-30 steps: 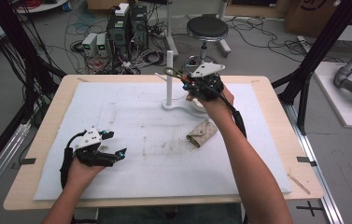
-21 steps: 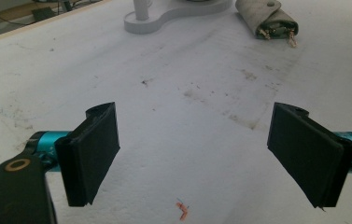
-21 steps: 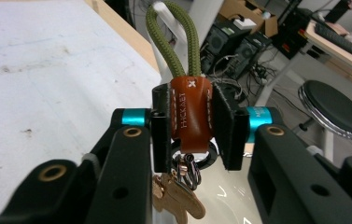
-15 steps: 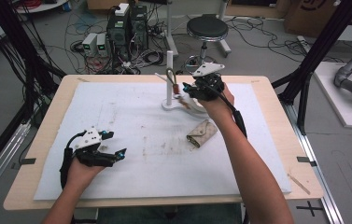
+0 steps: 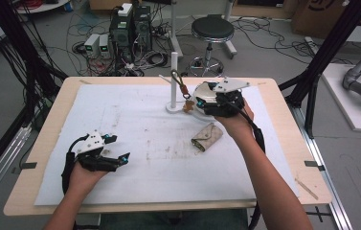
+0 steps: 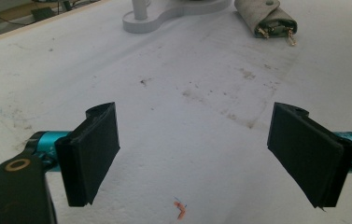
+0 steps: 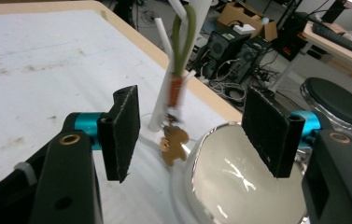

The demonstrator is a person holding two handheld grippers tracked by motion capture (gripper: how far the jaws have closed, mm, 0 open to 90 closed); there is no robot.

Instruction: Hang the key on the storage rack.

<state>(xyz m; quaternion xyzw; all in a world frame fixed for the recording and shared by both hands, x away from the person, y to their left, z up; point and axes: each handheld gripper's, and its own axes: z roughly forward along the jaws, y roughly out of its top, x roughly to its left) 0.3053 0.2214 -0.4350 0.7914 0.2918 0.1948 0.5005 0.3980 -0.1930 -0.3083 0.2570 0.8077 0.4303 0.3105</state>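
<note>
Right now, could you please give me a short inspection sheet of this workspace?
Surface: white mat on the wooden table, stained and smudged.
Job's things: keychain with green loop hangs on the white stand; its brown charm dangles free.
Clutter: beige key pouch lying on the mat.
Grippers: right gripper open beside the keychain, jaws just been opening, nothing pressed; left gripper open, holding nothing.
Cables: one trails from each gripper.
Surroundings: computers, floor wiring, stool.

Olive-green loop (image 7: pixel 183 39) with orange band, tan gingerbread charm (image 7: pixel 173 145), white stand (image 5: pixel 174 79), perhaps beige pouch (image 5: pixel 207 136).
</note>
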